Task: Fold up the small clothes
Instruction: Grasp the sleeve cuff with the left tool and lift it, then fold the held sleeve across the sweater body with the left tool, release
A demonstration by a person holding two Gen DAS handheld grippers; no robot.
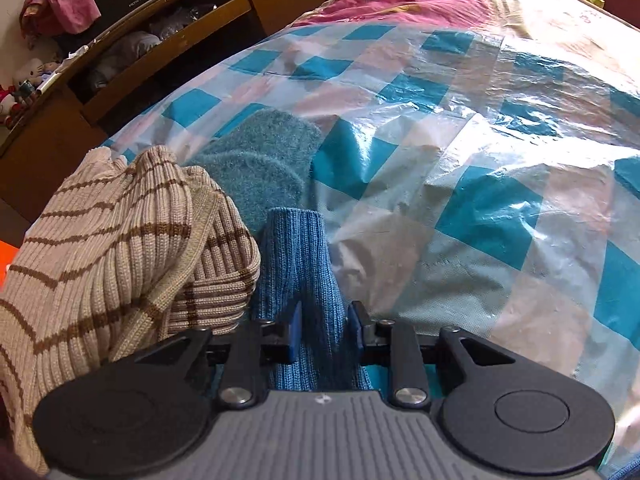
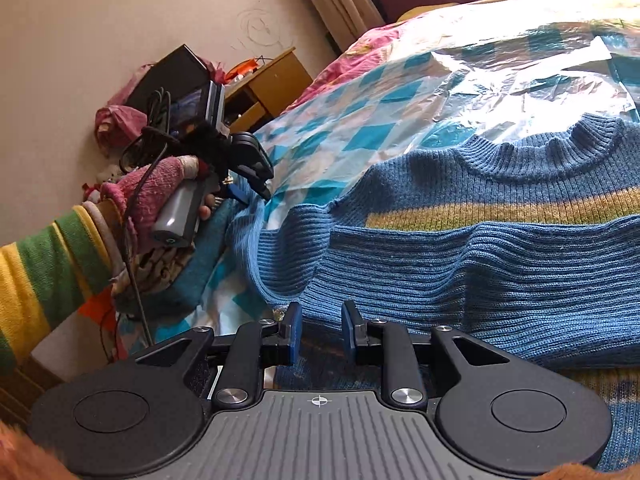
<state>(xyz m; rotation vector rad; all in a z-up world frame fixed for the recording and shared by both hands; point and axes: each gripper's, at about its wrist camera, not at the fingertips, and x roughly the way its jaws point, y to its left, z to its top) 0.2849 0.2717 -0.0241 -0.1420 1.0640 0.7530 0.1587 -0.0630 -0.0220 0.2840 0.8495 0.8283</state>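
Left wrist view
Nearest: left gripper [image 1: 325, 330], its blue pads clamped on a blue knit sleeve [image 1: 298, 264] that runs up between them.
Beside it: beige brown-striped knit [image 1: 116, 248] bunched at left, touching the sleeve.
Beyond: teal fuzzy cloth [image 1: 260, 164] on the checked plastic sheet [image 1: 480, 168] over the bed.
Far left: wooden shelf unit [image 1: 168, 36].

Right wrist view
Nearest: right gripper [image 2: 319, 330], jaws narrow; blue knit lies between the pads, but whether they pinch it I cannot tell.
Task item: blue sweater [image 2: 480, 264] with a yellow stripe, flat on the sheet, collar away.
Left: gloved hand [image 2: 160, 196], striped sleeve cuff [image 2: 48, 272], holding the other gripper at the sweater's sleeve end.
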